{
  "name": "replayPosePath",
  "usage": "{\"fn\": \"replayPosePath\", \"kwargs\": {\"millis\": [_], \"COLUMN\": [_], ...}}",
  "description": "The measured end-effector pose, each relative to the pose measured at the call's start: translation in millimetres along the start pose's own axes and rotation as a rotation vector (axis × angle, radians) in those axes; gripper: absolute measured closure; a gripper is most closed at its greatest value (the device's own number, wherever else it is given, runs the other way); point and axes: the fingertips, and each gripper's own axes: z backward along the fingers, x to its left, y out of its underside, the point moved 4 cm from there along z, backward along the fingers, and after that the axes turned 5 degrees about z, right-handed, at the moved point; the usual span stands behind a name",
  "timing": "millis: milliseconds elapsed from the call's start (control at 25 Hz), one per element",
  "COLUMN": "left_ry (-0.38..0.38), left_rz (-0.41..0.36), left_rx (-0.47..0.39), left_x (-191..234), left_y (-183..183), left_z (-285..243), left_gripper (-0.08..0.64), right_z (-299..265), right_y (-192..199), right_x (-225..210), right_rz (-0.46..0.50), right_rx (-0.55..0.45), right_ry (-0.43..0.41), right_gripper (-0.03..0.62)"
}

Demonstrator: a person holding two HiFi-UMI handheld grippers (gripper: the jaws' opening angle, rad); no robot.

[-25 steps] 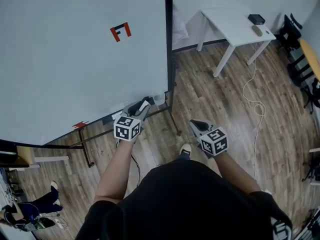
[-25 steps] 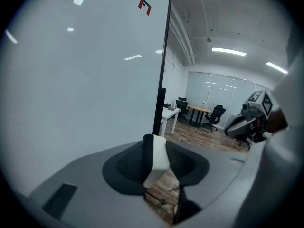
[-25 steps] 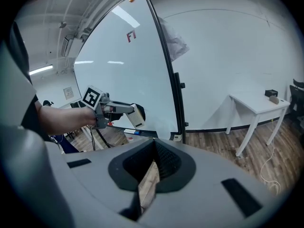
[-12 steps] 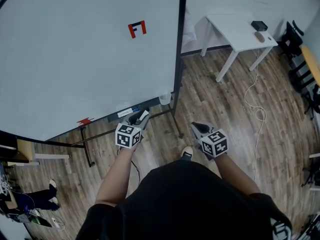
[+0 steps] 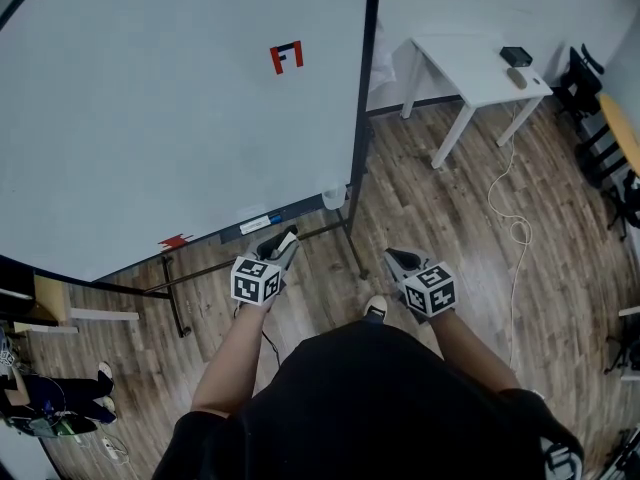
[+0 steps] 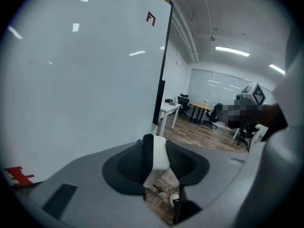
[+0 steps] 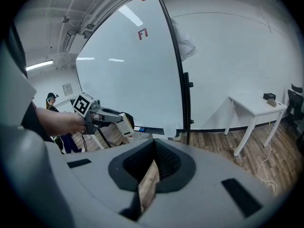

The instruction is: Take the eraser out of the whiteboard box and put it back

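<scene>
A white eraser [image 5: 288, 238] sits between the jaws of my left gripper [image 5: 280, 245], which is shut on it just in front of the whiteboard's [image 5: 150, 128] tray [image 5: 262, 224]. In the left gripper view the eraser [image 6: 160, 156] is a white block pinched between the dark pads. A small clear box [image 5: 333, 198] hangs at the tray's right end, by the board's black frame. The right gripper view shows the left gripper's eraser [image 7: 124, 124] close to the tray [image 7: 151, 129]. My right gripper [image 5: 397, 259] hangs over the floor to the right, shut and holding nothing [image 7: 153, 148].
The whiteboard's stand legs [image 5: 175, 308] spread over the wooden floor below the tray. At the back right a white table [image 5: 470, 63] stands, with a cable [image 5: 505, 198] trailing over the floor. Office chairs [image 5: 580, 63] are at the far right. A person [image 5: 40, 408] is at the lower left.
My left gripper has drawn back from the tray with the eraser in it. The right gripper has barely shifted. The head view has moved, so the board sits further right.
</scene>
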Motion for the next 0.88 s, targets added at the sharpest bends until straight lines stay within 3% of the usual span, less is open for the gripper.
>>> {"fn": "replayPosePath", "kwargs": {"millis": [880], "left_ry": [0.017], "left_rz": [0.011], "left_rx": [0.001], "left_x": [-1], "left_y": [5], "left_z": [9], "left_gripper": [0.408], "right_z": [8], "right_y": [15], "right_x": [5], "right_rz": [-0.021], "right_rx": [0.019], "right_ry": [0.011], "right_gripper": [0.598]}}
